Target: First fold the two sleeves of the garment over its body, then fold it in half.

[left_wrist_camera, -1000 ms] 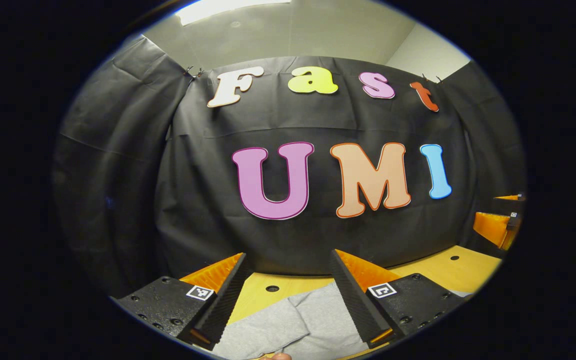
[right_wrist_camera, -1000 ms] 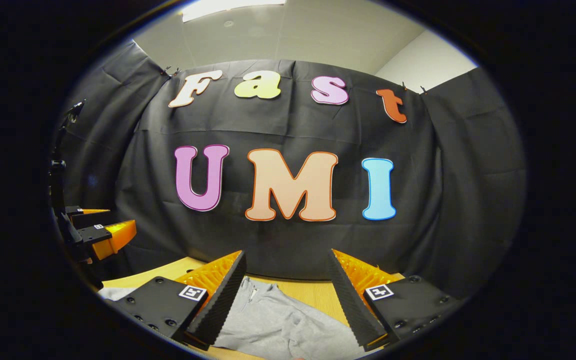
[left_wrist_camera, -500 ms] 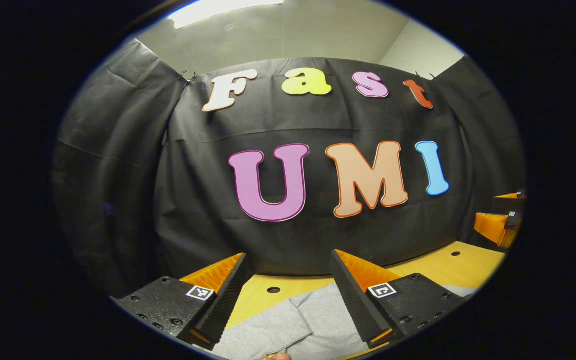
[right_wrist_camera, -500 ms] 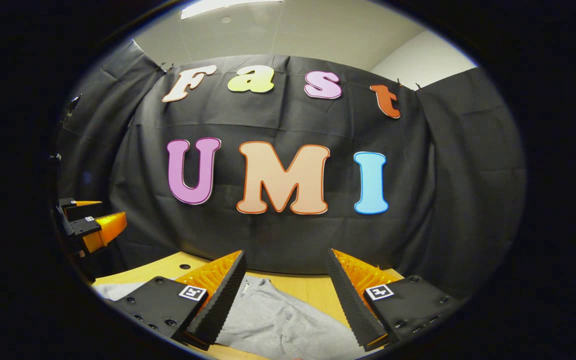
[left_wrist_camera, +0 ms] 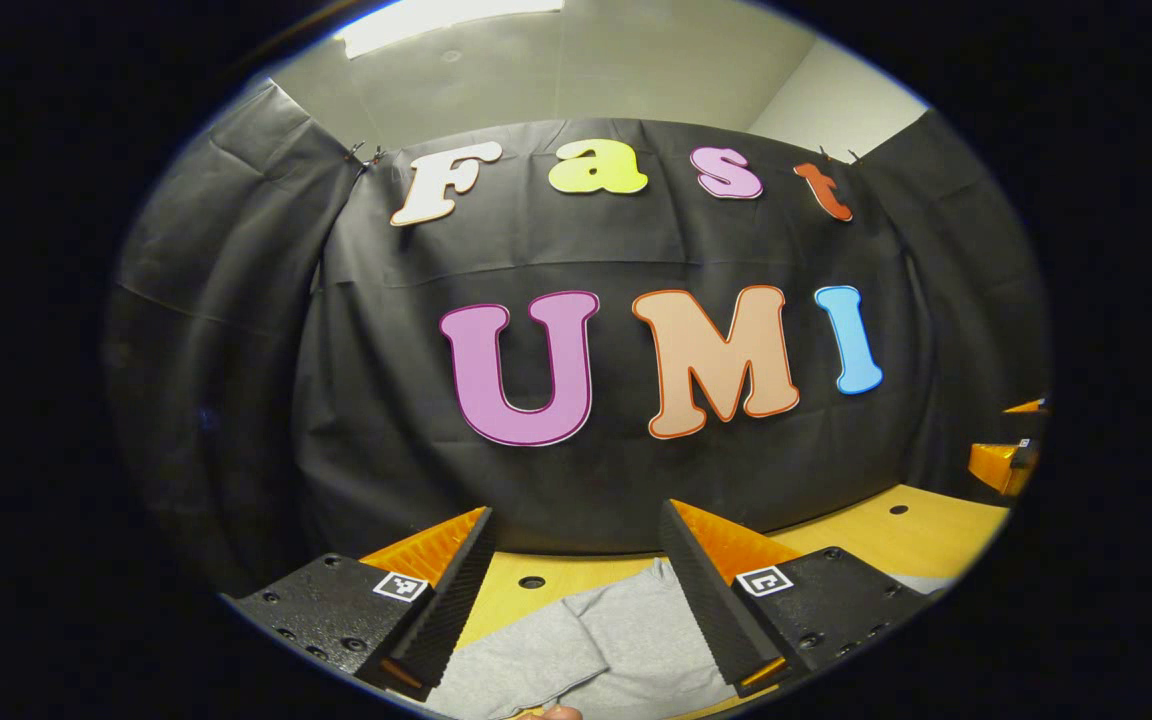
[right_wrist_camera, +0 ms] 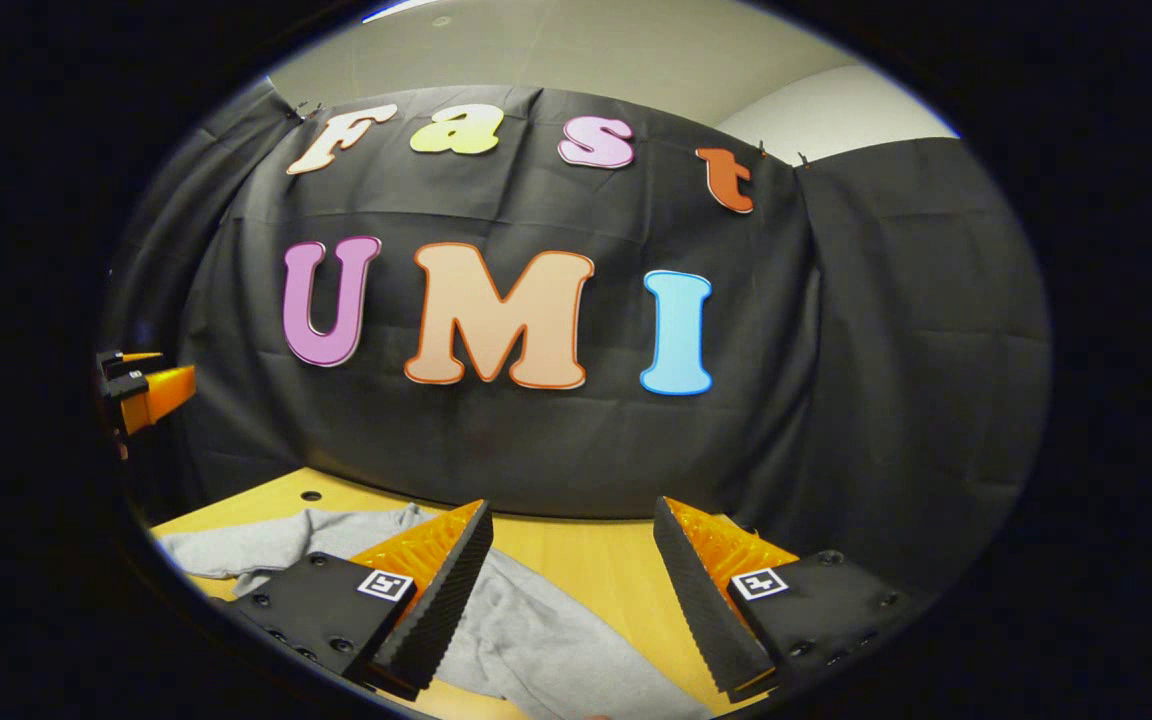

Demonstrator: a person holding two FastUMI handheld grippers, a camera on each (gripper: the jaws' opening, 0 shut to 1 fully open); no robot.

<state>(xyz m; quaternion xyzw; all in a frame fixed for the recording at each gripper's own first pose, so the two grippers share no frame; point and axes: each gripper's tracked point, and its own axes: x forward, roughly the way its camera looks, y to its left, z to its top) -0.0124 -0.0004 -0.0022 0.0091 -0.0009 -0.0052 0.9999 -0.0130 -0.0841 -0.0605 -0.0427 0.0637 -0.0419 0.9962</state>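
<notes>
Left gripper view, item one: grey garment [left_wrist_camera: 596,655], soft knit, lying flat on yellow wooden table [left_wrist_camera: 921,530], seen low in the field between and beneath the two fingers; a folded edge or seam running diagonally across the cloth, whether sleeve or body cannot be told. Left gripper [left_wrist_camera: 576,590] above it, jaws spread wide, nothing between them, black ribbed pads facing inward, orange backing behind, square marker on each black finger block; contact with the cloth cannot be told. Round hole in the table [left_wrist_camera: 532,582] just beyond the cloth edge, another farther right. Right gripper [left_wrist_camera: 1004,462] at far right edge, orange and black, held above the table, well apart. Pale fingertip [left_wrist_camera: 548,713] at the very bottom edge. Right gripper view, same garment [right_wrist_camera: 536,640] spread from lower left toward bottom centre, rumpled, one bunched portion [right_wrist_camera: 286,535] lying farther off to the left on the table [right_wrist_camera: 586,560]. Right gripper [right_wrist_camera: 571,590] over it, jaws likewise wide apart and empty, left finger overlapping the cloth in the picture. Left gripper [right_wrist_camera: 146,390] at the left edge, raised, well apart. Black cloth wall [right_wrist_camera: 886,380] behind, pale ceiling [right_wrist_camera: 586,50] above.
</notes>
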